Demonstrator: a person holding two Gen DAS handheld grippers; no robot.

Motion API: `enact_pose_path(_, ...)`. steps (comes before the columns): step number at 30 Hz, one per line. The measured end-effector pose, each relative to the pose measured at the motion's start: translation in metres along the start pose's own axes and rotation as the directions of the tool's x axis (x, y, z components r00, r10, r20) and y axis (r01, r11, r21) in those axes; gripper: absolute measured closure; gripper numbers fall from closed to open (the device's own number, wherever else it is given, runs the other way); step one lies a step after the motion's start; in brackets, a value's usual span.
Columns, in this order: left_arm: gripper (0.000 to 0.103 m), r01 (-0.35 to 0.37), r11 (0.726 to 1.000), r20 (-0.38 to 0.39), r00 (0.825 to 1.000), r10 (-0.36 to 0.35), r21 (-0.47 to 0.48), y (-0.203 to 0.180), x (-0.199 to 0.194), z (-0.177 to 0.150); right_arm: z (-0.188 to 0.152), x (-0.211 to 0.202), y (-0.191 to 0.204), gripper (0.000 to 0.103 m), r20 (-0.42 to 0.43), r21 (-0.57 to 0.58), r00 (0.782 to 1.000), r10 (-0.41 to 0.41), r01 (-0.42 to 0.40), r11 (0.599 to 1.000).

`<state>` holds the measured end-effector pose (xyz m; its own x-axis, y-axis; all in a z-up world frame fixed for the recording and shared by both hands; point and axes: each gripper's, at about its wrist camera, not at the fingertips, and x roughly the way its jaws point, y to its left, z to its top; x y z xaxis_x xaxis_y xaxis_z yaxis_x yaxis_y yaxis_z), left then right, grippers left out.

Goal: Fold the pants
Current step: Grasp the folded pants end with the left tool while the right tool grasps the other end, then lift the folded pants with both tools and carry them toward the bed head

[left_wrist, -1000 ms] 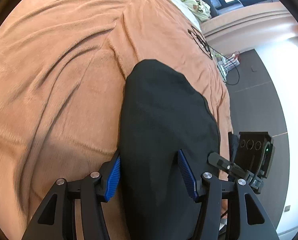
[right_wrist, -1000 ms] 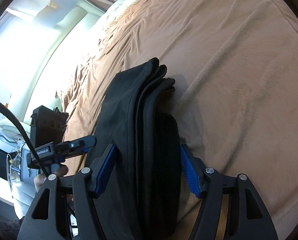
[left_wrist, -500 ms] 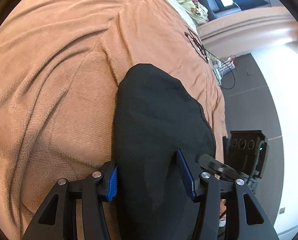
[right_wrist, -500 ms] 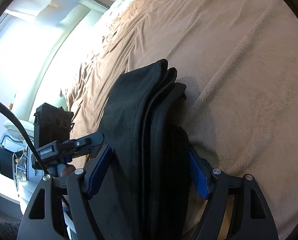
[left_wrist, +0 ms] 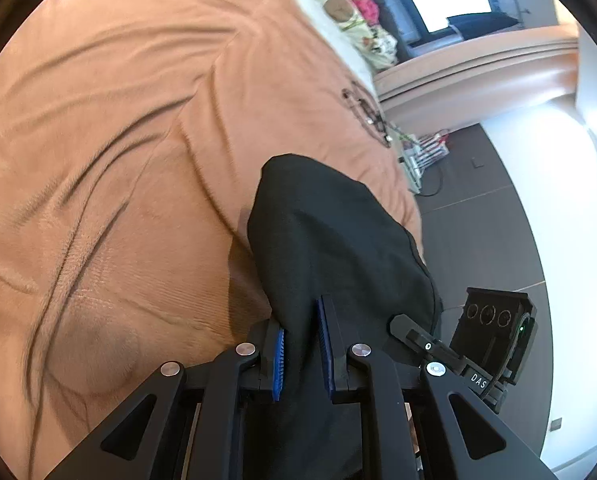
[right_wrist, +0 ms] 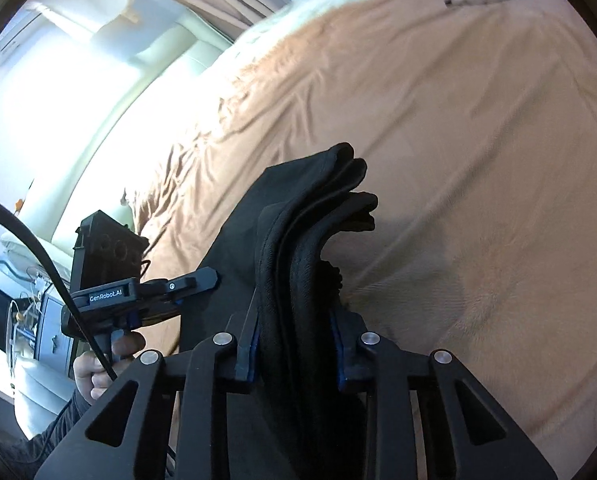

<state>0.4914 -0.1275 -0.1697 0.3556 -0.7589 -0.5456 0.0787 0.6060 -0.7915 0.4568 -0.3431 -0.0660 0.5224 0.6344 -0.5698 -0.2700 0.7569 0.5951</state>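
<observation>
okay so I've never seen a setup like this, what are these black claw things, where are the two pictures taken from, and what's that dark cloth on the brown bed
The black claws are hand-held grippers, one in each of a person's hands. Each carries a wide-angle camera looking forward along its two fingers, so one picture comes from the left gripper, the other from the right gripper.

A brown blanket covers the bed. On it lies a pair of black pants, already folded into several layers, seen edge-on from the right. Both grippers are closing their blue-padded jaws on the near end of the pants. In the right picture you can also see the person's left hand holding the other gripper.
</observation>
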Motion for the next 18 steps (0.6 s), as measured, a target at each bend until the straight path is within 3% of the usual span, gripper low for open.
enact_pose_path(18, 0.089, 0.061, 0.988, 0.171, 0.982, -0.085, 0.14, -0.078, -0.108, -0.033, -0.058, -0.104, 0.127, 0.081, 0.194, -0.239, 0.981, -0.008, 0.055, 0.97)
